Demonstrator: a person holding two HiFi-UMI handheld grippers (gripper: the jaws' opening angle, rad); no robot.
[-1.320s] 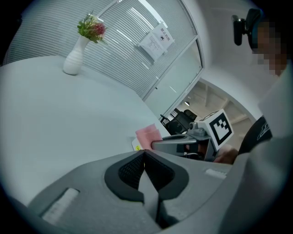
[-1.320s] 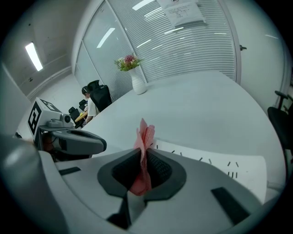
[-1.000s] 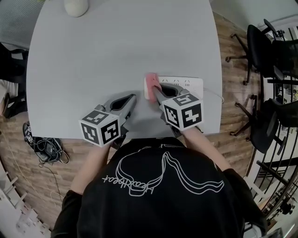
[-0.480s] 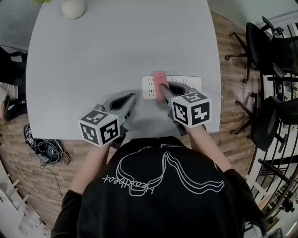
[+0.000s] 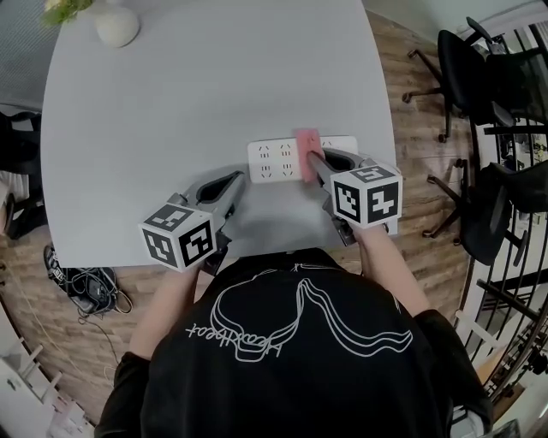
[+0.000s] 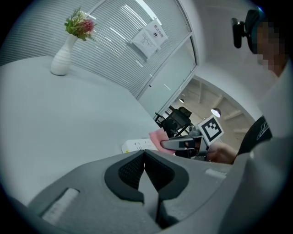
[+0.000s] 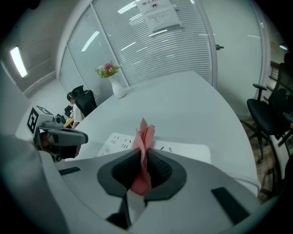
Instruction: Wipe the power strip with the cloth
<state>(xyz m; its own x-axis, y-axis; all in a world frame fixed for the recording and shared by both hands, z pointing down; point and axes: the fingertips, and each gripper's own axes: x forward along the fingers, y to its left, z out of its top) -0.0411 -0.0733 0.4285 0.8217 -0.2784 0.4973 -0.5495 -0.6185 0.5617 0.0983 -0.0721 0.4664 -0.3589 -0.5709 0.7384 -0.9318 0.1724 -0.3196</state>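
R tool [image 5: 312,164] pinches cloth [image 5: 304,140] on power strip [image 5: 271,161] lying left-right; L tool [image 5: 239,179] closed.

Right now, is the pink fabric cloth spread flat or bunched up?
Bunched: the right gripper pinches the pink cloth into upright folds.

The pale grey table [image 5: 171,111] is stretching wide and rounded here. A white power strip [image 5: 272,160] is lying flat on it near the front edge, toward the right, while a white vase [image 5: 116,26] of flowers [image 6: 81,25] is standing upright well apart from it, at the far left corner.
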